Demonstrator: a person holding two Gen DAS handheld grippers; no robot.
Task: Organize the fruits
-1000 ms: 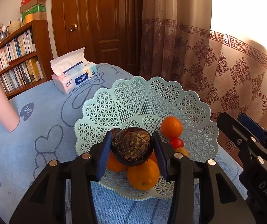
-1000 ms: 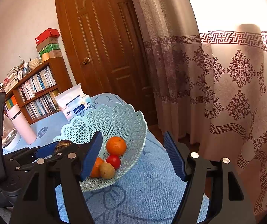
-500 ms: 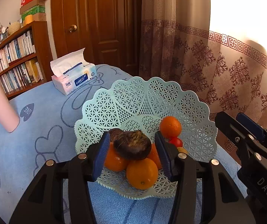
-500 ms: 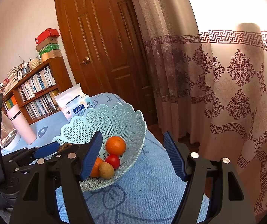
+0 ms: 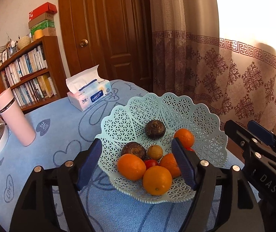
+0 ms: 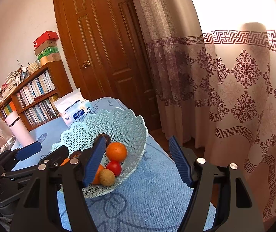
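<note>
Pale-blue lattice plastic makes up the fruit basket (image 5: pixel 205 119), which sits on the blue-clothed desk (image 5: pixel 64 119). I judge it light and a little springy, so a bump from my tools could slide it. Inside lie several oranges (image 5: pixel 157 179), a small red fruit (image 5: pixel 151 162), a tan round one (image 5: pixel 154 152) and two dark brown round fruits. One dark fruit (image 5: pixel 155 129) rests loose on the basket's sloping far wall, and the other (image 5: pixel 133 150) is tucked among the oranges.

The dark fruit on the slope looks firm, rough-skinned and light. If I take it again I would close across its widest middle, since its round shape could roll downhill at a nudge. The oranges look heavier and smoother and want the same grip across the middle.

My left gripper (image 5: pixel 136 166) has its jaws opening, with nothing pressed between the pads. The fruit pile sits in the gap ahead of them, the sloped dark fruit beyond the tips.

My right gripper (image 6: pixel 138 161) hangs spread and empty beside the basket's right edge, just apart from it.
</note>
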